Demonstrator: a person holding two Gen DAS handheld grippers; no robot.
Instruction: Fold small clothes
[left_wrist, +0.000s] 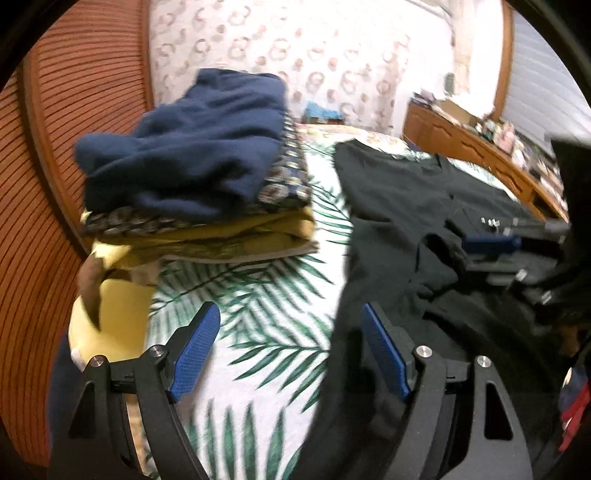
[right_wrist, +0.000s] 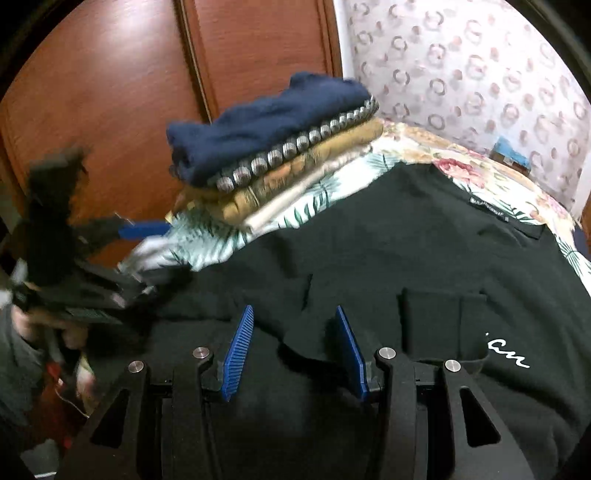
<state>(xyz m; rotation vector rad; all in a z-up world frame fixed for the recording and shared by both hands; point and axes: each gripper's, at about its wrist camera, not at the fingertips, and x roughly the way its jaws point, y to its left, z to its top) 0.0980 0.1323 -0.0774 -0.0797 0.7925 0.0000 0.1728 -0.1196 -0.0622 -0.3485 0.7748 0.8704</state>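
Observation:
A black T-shirt (left_wrist: 399, 206) (right_wrist: 369, 240) lies spread on the palm-leaf bedsheet (left_wrist: 266, 295), with white lettering near its right side in the right wrist view. My left gripper (left_wrist: 289, 310) is open above the sheet at the shirt's left edge, its right finger over the black cloth and nothing between the pads. My right gripper (right_wrist: 294, 310) hovers open over the middle of the shirt, a loose fold of cloth lying below the gap. Each gripper shows blurred in the other's view: the right gripper (left_wrist: 491, 243) and the left gripper (right_wrist: 147, 254).
A stack of folded clothes (left_wrist: 192, 166) (right_wrist: 273, 136), navy on top, sits on the bed to the left of the shirt. A yellow cloth (left_wrist: 114, 321) lies near it. Brown wooden panels (right_wrist: 110, 92) stand behind, and a cluttered wooden sideboard (left_wrist: 480, 147) runs along the far right.

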